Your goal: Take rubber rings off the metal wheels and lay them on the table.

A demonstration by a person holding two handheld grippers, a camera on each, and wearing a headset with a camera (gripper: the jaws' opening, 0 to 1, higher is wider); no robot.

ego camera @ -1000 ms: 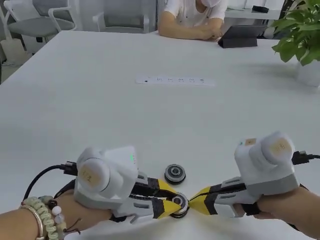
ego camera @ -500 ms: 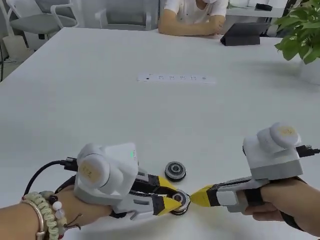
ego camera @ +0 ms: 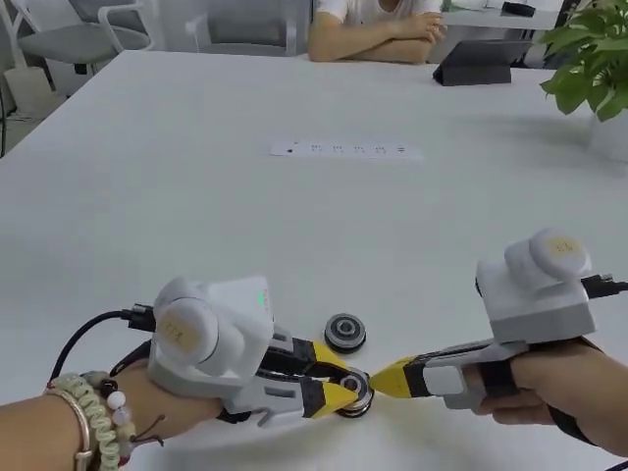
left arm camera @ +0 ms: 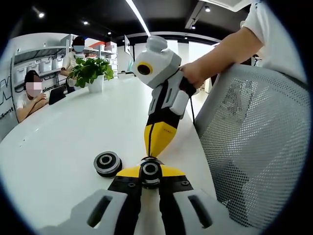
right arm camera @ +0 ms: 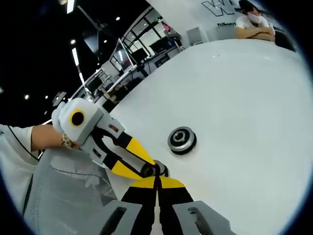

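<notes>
My left gripper (ego camera: 345,392) lies low at the table's near edge, shut on a small metal wheel (ego camera: 354,392) with a dark rubber ring around it. In the left gripper view the wheel (left arm camera: 150,171) sits between the yellow jaws. My right gripper (ego camera: 379,385) comes in from the right with its jaws shut. Its yellow tips touch the wheel's rim (right arm camera: 155,170); I cannot tell if they pinch the ring. A second wheel (ego camera: 344,332) with its ring lies flat on the white table (ego camera: 294,226) just beyond; the gripper views show this second wheel (left arm camera: 107,163) (right arm camera: 182,139) too.
A white power strip (ego camera: 345,151) lies mid-table. A person sits at the far side with folded arms (ego camera: 373,39), beside a dark tablet (ego camera: 475,65). A potted plant (ego camera: 594,69) stands at the far right. A mesh chair back (left arm camera: 254,147) is behind the near edge.
The right hand has risen a little and drawn slightly right, while its tips stay at the held wheel. The left gripper and both wheels have kept their places.
</notes>
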